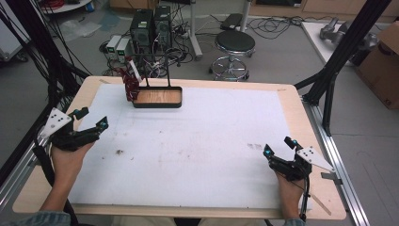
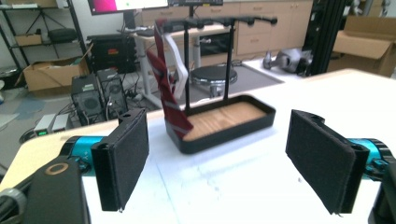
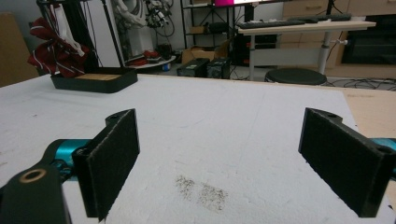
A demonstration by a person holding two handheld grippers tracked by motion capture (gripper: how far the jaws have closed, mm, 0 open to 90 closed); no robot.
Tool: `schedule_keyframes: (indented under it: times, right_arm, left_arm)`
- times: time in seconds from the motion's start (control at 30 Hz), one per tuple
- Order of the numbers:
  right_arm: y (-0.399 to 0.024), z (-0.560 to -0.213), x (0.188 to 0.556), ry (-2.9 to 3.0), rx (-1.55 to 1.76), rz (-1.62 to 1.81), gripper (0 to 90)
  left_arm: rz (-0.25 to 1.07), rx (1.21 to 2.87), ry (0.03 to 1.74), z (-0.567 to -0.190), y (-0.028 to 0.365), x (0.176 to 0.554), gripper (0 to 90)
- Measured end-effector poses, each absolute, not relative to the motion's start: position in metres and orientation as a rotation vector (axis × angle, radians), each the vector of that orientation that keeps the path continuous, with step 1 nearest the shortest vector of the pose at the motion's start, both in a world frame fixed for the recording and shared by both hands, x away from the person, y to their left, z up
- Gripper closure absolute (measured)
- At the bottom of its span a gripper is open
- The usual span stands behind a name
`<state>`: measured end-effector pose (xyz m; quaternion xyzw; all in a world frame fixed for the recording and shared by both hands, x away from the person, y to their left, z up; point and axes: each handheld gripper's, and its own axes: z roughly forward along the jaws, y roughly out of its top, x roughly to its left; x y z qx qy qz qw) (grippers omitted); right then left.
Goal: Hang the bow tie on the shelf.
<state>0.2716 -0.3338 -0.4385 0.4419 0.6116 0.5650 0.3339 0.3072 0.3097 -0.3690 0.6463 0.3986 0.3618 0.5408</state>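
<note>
At the left edge of the table (image 1: 287, 101), the left gripper (image 1: 92, 118) sits low over the white mat (image 1: 202, 141). Its jaws are wide open, with nothing between them. It points toward the far side, where the rack stands.

The rack (image 1: 157, 96) is a small black stand with a wooden floor and a bar on top. It is at the back of the mat, a bit left of the middle. A red striped tie (image 1: 130, 82) hangs from the left end of the bar, and its tip falls into the tray. In the left gripper view the tie (image 2: 169, 100) is well apart from the jaws.

At the right, the right gripper (image 1: 280, 145) rests near the front edge. Its jaws are wide open too, and hold nothing.

I think the tie is already hung up and both hands are clear of it. If more work is coming, the left gripper must reach far forward to the tie and close softly on the cloth.
</note>
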Motion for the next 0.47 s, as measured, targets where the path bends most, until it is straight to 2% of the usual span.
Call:
schedule_keyframes:
  times: [0.47]
  right_arm:
    - [-0.333,-0.438,0.271,1.599,1.156,1.477,11.5]
  left_arm:
    - [0.862,1.556,0.982,-0.390,0.307,0.297,21.2]
